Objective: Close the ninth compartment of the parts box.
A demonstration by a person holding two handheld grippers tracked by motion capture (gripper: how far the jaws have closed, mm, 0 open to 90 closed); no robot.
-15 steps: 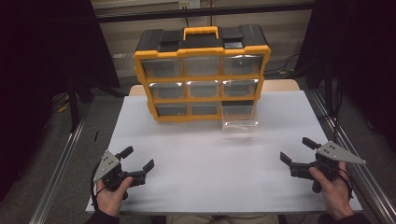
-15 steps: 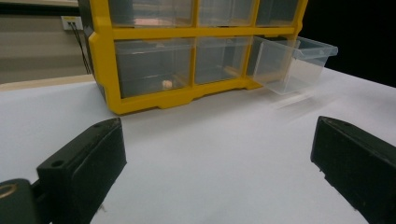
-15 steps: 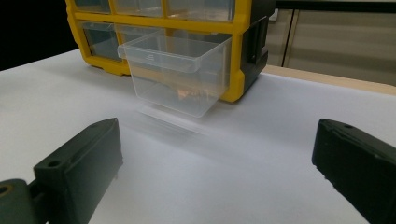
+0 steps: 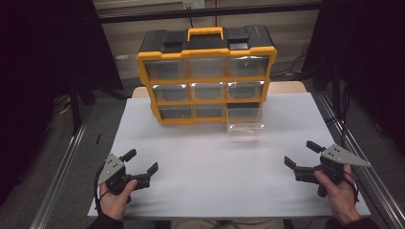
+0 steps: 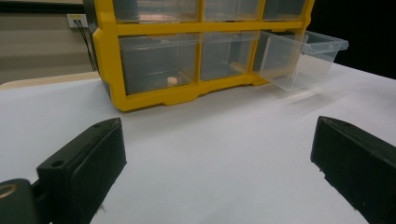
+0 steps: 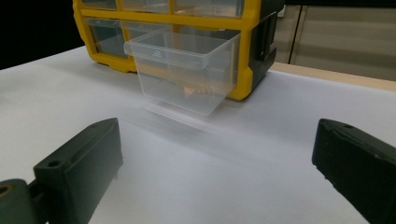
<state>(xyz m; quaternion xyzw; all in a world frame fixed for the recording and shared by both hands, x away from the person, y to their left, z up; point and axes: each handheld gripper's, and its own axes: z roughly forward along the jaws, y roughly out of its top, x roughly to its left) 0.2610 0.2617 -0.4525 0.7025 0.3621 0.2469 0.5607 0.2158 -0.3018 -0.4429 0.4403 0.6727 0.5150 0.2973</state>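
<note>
My left gripper (image 4: 141,166) waited near the tabletop's (image 4: 210,157) front left corner, jaws apart and empty. The clear drawer (image 4: 244,122) stuck out of the organizer (image 4: 206,71) at the far edge; a hard push could tip it out. My right gripper (image 4: 299,153) stayed near the right edge, jaws wide, empty.

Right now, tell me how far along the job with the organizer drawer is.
Done: the clear bottom-right drawer is pulled out of the yellow organizer, with something small inside it. In hand: nothing; the left gripper and right gripper are both open, near the front edge of the white table, apart from the drawer. Left, probably: reaching into or closing that drawer.
</note>
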